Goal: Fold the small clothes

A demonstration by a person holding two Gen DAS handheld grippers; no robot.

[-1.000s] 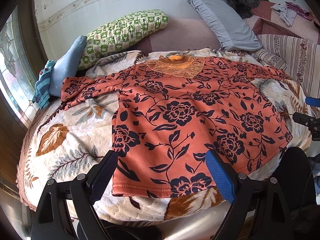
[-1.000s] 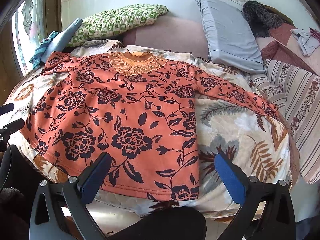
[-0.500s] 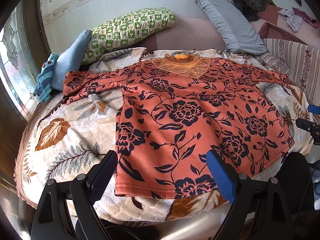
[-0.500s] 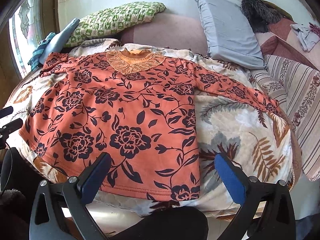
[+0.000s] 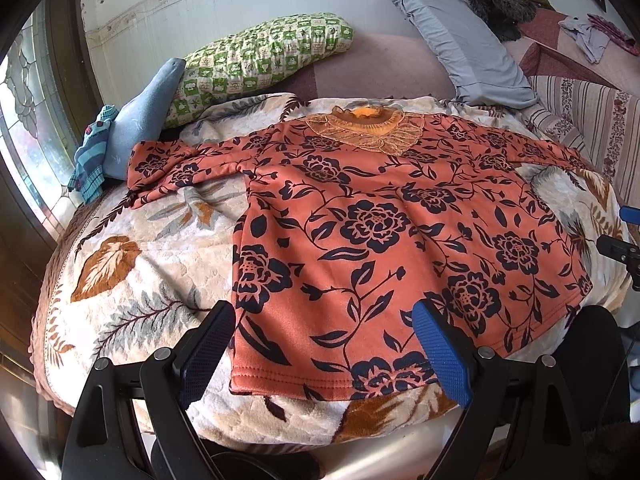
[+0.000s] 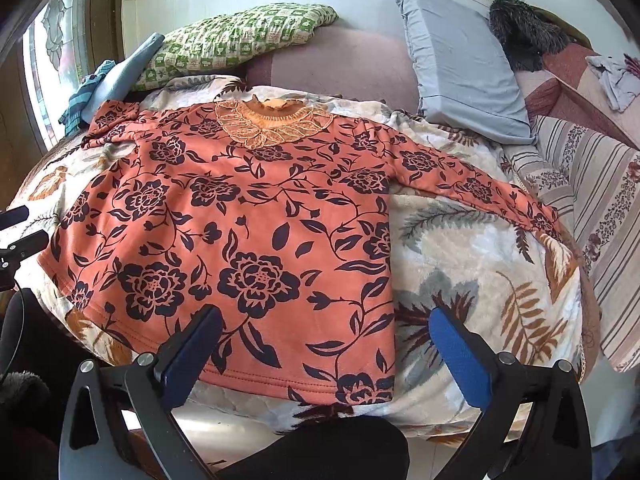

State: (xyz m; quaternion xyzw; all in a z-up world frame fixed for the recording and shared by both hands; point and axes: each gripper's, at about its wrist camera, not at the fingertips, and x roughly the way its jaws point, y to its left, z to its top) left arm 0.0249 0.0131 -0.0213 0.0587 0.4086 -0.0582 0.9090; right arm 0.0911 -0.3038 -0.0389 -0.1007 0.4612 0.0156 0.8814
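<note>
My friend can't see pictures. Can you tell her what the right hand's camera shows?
An orange top with dark flowers lies flat and unfolded on a leafy blanket, sleeves spread out. The right tongs hang open above its bottom hem, holding nothing. Behind are a green checked pillow and a grey pillow.

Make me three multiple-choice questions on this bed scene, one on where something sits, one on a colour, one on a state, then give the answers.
1. Where does the green checked pillow lie?
A. against the wall beyond the top's collar
B. on the hem
C. on the floor

2. What colour is the floral top?
A. white
B. orange with dark flowers
C. green

3. How do the left gripper and right gripper stand?
A. both open, holding nothing
B. both shut on the hem
C. one shut

Answers: A, it leans behind the neckline; B, dark blooms on orange; A, fingers spread wide above the hem.
</note>
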